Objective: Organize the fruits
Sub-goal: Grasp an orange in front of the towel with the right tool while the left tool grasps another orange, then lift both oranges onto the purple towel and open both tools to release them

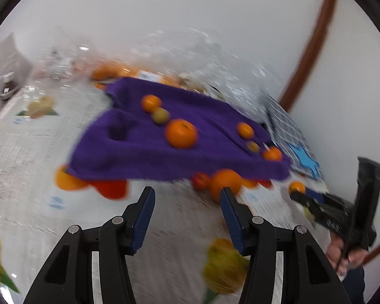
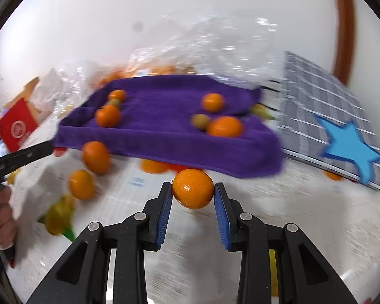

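Note:
A purple towel (image 2: 164,139) lies spread on the table with several small oranges and two greenish fruits on it. My right gripper (image 2: 192,190) is shut on a small orange (image 2: 192,188), pinched between its blue pads just in front of the towel's near edge. In the left wrist view that gripper (image 1: 297,195) comes in from the right with the orange (image 1: 297,187) at its tip. My left gripper (image 1: 187,195) stands open with nothing between its fingers. A loose orange (image 1: 225,182) lies just beyond its right fingertip, by the towel (image 1: 164,147).
Two more loose oranges (image 2: 96,157) (image 2: 81,184) lie left of the towel. A grey checked cloth with a blue star (image 2: 349,149) is on the right, crinkled clear plastic bags (image 2: 215,43) behind, and a red packet (image 2: 17,126) far left. The tablecloth has printed fruit pictures.

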